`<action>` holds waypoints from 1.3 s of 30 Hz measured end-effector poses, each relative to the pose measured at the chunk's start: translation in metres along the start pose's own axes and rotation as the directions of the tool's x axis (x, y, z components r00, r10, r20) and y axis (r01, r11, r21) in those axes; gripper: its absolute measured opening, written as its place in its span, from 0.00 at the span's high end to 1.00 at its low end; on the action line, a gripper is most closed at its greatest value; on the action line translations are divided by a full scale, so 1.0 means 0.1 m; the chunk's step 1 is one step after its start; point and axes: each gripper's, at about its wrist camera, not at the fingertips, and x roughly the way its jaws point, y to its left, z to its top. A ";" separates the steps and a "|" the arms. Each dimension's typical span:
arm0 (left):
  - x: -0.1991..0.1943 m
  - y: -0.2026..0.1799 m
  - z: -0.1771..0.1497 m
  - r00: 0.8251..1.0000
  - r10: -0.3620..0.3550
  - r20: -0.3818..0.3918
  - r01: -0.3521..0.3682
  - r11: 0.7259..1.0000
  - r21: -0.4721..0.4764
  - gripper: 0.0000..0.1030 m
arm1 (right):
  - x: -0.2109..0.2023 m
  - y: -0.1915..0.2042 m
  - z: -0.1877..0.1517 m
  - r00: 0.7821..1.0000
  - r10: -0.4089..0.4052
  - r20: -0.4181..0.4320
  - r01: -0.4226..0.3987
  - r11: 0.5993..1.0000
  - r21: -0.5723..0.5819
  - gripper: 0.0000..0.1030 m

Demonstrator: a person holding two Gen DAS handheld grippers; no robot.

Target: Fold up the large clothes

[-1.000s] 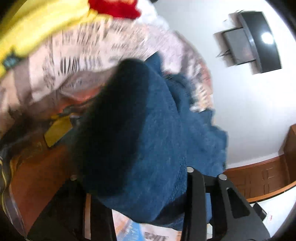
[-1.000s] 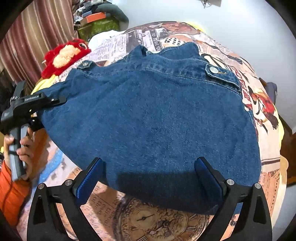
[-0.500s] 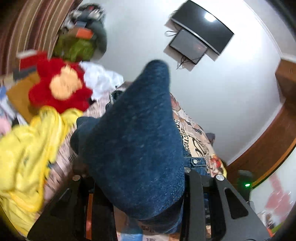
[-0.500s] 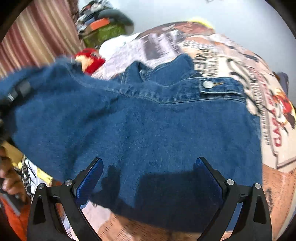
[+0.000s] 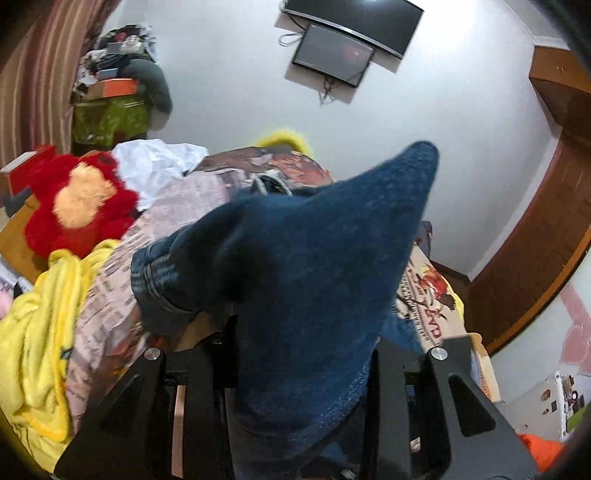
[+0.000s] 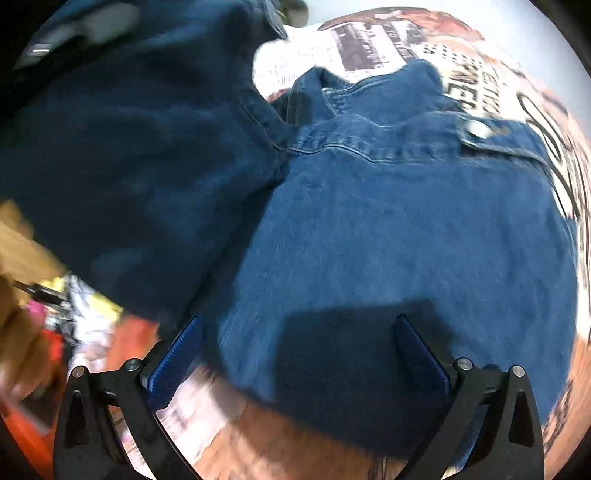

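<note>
A cluttered bedroom with white walls

A dark television [image 5: 364, 26] hung on the white wall [image 5: 236, 77] above a smaller screen [image 5: 332, 55]; brown wood panelling [image 5: 532, 254] ran along the right, a striped curtain [image 5: 33, 70] hung left, and the bed [image 5: 192, 206] wore a newspaper-print cover.

Left gripper [image 5: 295, 398] raised, pointing downward at a slant — jaws clamped on a bunched fold of the denim jacket [image 6: 388, 229]. Right gripper [image 6: 299, 354] tilted steeply down over the jacket — jaws spread wide, blue pads [image 6: 173, 362] bare, gripping nothing.
</note>
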 end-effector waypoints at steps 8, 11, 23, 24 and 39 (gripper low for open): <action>0.25 -1.02 0.06 0.995 -0.098 -0.017 0.099 0.977 0.186 0.68 | -0.99 -0.79 -0.57 0.989 -0.059 0.139 0.031 0.980 0.198 0.00; 0.38 -1.45 -0.07 0.991 -0.124 -0.042 0.131 0.948 0.290 0.68 | -1.27 -1.04 -0.85 0.980 -0.119 0.162 0.073 0.961 0.266 0.00; 0.79 -1.92 -1.18 0.942 -0.011 -0.336 0.211 0.797 0.566 0.65 | -1.88 -1.53 -1.77 0.955 -0.242 0.172 0.156 0.902 0.402 0.00; 0.82 -1.87 -1.23 0.934 -0.002 -0.356 0.216 0.798 0.563 0.64 | -1.89 -1.54 -1.79 0.955 -0.239 0.179 0.149 0.901 0.407 0.00; 0.18 -1.48 -1.05 0.908 -0.126 -0.401 0.306 0.851 0.427 0.14 | -2.11 -1.23 -1.55 0.937 -0.218 0.272 0.115 0.929 0.352 0.00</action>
